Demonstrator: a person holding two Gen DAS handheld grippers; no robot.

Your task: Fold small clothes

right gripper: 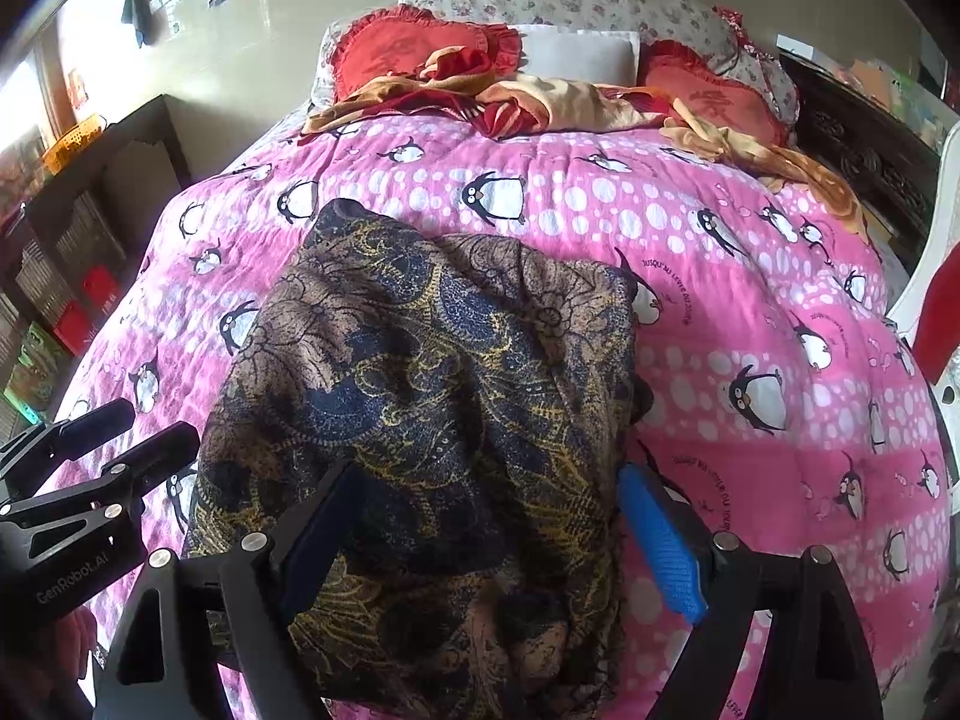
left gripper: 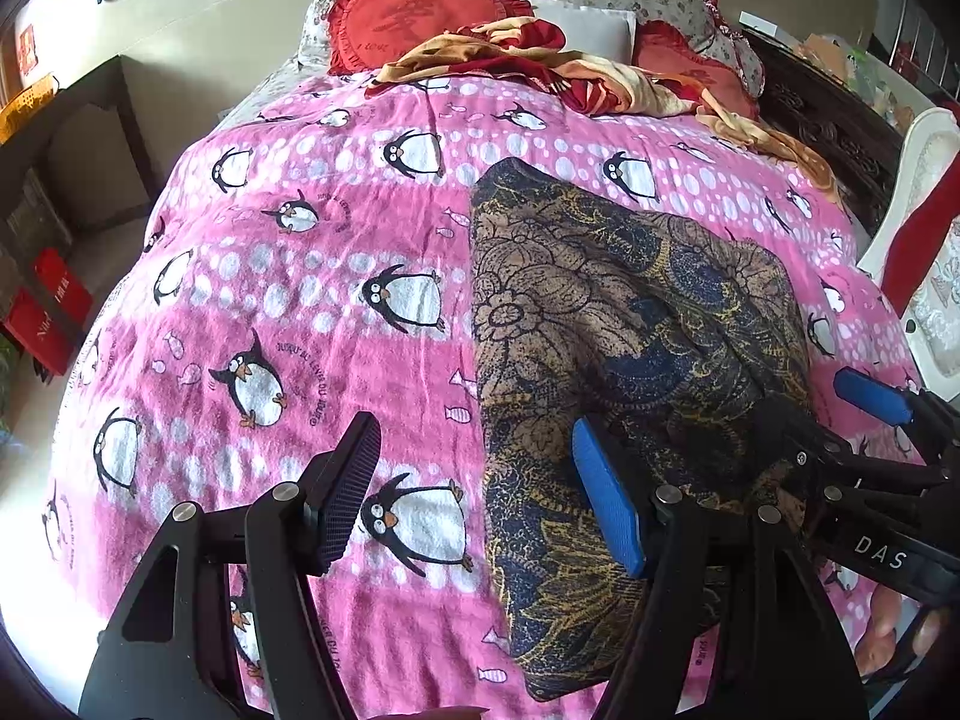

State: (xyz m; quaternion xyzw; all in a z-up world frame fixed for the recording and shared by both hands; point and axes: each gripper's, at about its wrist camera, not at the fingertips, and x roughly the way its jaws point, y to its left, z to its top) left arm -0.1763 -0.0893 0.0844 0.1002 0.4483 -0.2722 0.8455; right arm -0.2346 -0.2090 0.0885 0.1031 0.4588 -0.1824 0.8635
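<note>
A dark garment with a brown, navy and gold floral print lies partly folded on the pink penguin blanket. It fills the middle of the right wrist view. My left gripper is open over the garment's left edge, its blue finger above the cloth. My right gripper is open with the garment's near part between its fingers. It shows at the right of the left wrist view, and the left gripper shows at the left of the right wrist view.
Red heart cushions, a white pillow and a crumpled orange-red blanket lie at the bed's head. Dark shelving stands left of the bed. A dark carved cabinet and a white chair stand right.
</note>
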